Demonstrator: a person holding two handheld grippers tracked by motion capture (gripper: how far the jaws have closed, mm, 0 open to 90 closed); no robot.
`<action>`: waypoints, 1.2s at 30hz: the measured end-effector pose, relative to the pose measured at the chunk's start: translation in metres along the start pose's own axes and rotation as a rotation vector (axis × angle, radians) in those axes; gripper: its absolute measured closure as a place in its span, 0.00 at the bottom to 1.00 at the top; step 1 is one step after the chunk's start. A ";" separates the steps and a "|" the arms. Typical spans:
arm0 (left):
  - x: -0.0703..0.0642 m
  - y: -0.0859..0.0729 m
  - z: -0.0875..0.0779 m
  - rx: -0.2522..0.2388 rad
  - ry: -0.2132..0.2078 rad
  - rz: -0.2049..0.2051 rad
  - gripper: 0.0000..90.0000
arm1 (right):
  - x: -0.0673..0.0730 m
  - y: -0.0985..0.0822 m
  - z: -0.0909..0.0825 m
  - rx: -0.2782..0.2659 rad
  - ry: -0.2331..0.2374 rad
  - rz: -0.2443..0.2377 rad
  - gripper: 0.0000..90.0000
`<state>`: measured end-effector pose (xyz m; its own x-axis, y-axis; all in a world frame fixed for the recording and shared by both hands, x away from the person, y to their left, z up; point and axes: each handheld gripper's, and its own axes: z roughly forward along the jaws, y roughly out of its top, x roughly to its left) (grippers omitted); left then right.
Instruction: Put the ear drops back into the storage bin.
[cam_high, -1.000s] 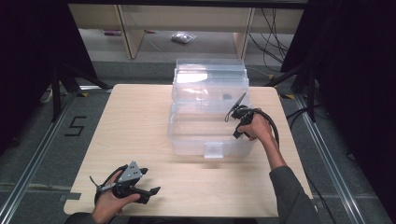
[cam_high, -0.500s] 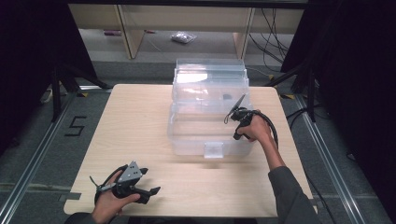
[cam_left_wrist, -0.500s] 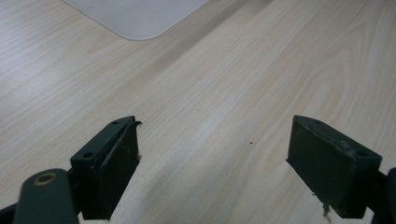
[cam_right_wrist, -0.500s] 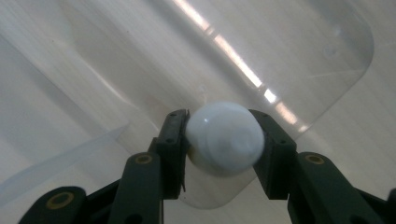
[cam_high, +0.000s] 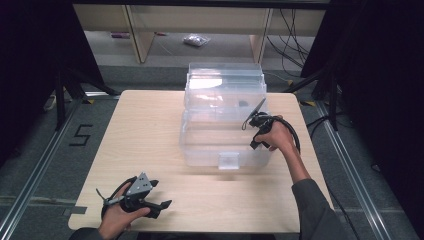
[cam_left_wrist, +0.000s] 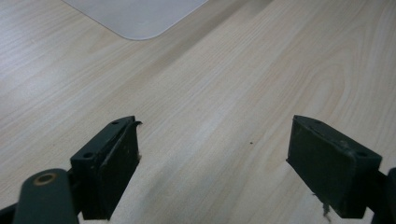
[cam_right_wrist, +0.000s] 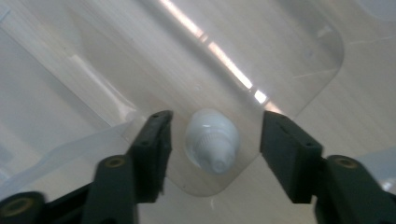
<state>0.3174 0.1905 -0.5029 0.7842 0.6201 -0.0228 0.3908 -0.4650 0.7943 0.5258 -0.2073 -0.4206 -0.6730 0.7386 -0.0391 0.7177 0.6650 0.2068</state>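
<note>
Right gripper (cam_right_wrist: 212, 140) jaws just parted, white bottle (cam_right_wrist: 212, 142) loose between, untouched by either finger (cam_right_wrist: 154, 154).

Glossy clear plastic box (cam_high: 225, 125) on matt pale wood table (cam_high: 140, 145)

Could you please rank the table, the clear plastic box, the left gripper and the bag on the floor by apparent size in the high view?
1. table
2. clear plastic box
3. left gripper
4. bag, farther away, so unsure.

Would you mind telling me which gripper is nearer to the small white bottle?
Right. The right gripper hangs over the white bottle inside the clear bin, jaws either side; the left gripper rests at the table's near edge.
</note>
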 end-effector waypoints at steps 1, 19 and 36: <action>0.000 0.000 0.000 -0.001 0.000 -0.001 0.18 | 0.000 0.000 -0.003 -0.003 0.004 0.000 0.42; 0.000 0.000 0.000 -0.006 0.001 -0.008 0.18 | 0.012 -0.020 -0.052 -0.243 0.031 0.021 0.30; 0.000 0.000 0.000 -0.003 0.001 -0.008 0.18 | 0.036 -0.034 -0.067 -0.321 0.048 0.007 0.28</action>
<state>0.3173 0.1900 -0.5029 0.7808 0.6242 -0.0289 0.3959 -0.4584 0.7957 0.4651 -0.2109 -0.3635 -0.6816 0.7317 0.0082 0.6344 0.5852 0.5050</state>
